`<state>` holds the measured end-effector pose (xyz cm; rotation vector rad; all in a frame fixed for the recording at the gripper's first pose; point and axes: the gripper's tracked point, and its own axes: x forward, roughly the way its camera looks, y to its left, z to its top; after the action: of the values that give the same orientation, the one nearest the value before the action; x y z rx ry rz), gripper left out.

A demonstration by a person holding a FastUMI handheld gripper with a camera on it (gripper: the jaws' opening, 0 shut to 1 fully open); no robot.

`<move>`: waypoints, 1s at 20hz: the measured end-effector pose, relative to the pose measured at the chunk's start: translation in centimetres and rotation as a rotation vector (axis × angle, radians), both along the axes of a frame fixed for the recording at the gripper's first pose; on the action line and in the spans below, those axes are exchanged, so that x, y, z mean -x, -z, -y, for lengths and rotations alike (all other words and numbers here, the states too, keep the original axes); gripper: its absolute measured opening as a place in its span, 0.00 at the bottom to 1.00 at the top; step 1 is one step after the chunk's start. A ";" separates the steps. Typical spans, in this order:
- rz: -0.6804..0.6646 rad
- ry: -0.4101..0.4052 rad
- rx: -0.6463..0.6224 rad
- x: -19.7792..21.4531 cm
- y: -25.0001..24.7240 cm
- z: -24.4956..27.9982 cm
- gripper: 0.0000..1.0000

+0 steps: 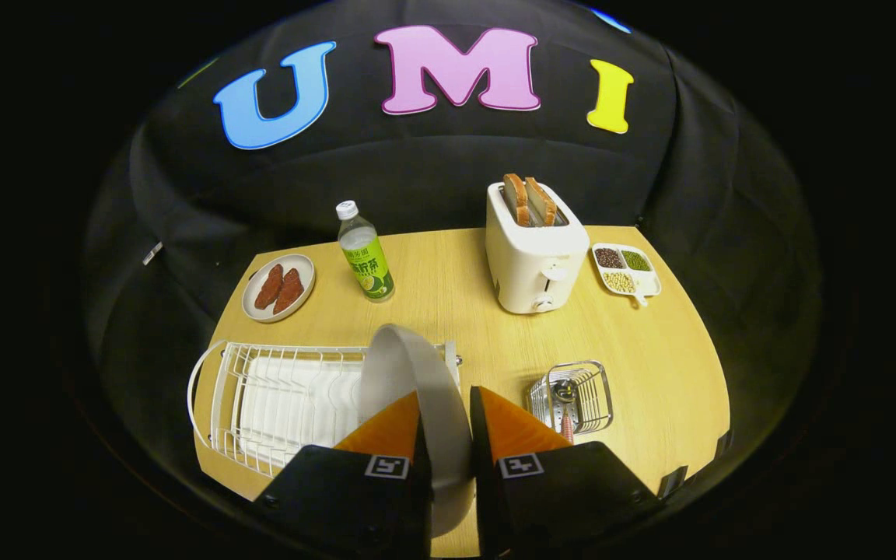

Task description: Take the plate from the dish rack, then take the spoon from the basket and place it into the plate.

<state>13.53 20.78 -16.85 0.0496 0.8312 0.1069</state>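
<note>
Here the gripper (446,404) sits at the bottom centre of the frame, its two fingers drawn close together on a grey plate (417,389) that stands on edge between them. The plate's rim rises above the fingertips and curves up and left, over the right end of the white wire dish rack (261,397). Both fingers press against the plate, one on each face, so it is gripped with only the plate's thickness separating them. Whether the plate's lower edge touches the rack or is lifted free of it cannot be told, since the fingers cover that part.

The dish rack lies in the lower left of the frame on the wooden table (650,350), with a white drip tray under its wires. Just right of the fingers stands a small metal basket (572,397), and the spoon (565,400) rests inside it, its handle pointing down toward the viewer.

Farther back, in the middle left, a small plate with two reddish pieces of food (278,288) sits beside a clear bottle with a green label (366,253). Right of centre stands a white toaster (535,249) with two slices of bread in its slots, and beside it a divided dish of beans and grains (625,270).
</note>
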 end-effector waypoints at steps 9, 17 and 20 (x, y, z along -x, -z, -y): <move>-0.002 -0.124 -0.209 4.7 -2.4 2.0 0.25; -0.061 -0.154 -0.302 14.7 -1.3 12.0 0.25; -0.122 -0.072 -0.320 16.7 1.6 16.2 0.25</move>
<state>-3.21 4.62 -18.41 0.3305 0.9318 0.3065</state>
